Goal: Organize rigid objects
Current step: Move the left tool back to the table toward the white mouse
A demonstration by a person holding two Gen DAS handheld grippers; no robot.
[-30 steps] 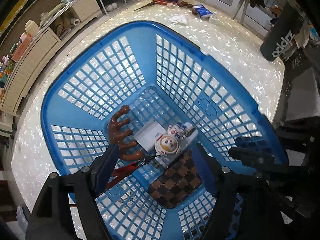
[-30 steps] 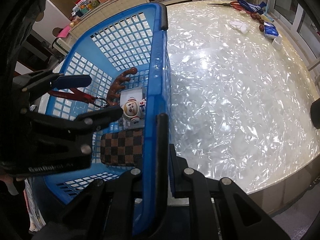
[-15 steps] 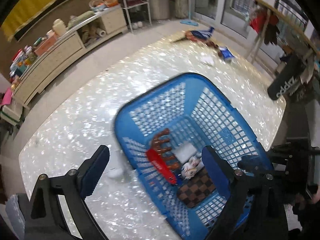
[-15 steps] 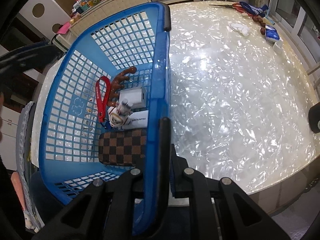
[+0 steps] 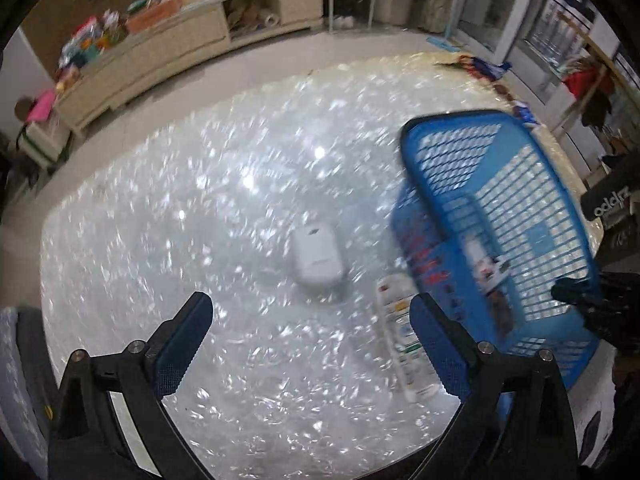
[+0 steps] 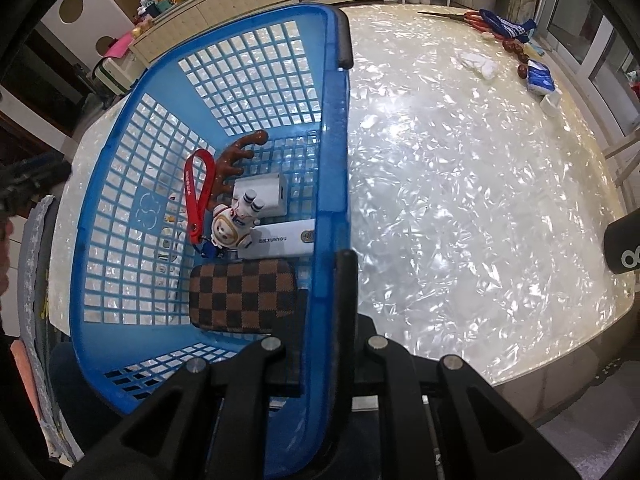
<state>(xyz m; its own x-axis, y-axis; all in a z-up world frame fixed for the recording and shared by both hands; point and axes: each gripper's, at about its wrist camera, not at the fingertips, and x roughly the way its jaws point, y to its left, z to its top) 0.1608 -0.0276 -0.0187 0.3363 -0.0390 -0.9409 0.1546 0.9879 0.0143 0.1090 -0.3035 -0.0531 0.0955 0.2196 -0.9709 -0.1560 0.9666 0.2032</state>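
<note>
Blue basket (image 6: 132, 184) rim pinched by right tool (image 6: 320, 312); left tool (image 5: 312, 340) spread wide, just opening, empty, over bare tabletop (image 5: 200, 220).

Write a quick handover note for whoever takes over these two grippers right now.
Left gripper: open, empty, jaws just opened, above the table.
Right gripper: shut on the basket rim.
In basket: checkered case, astronaut figure, red strap, antler, white box, flat white box.
Left to do: white device and remote lie on the table beside the basket. The remote looks nearest to the left gripper.
</note>
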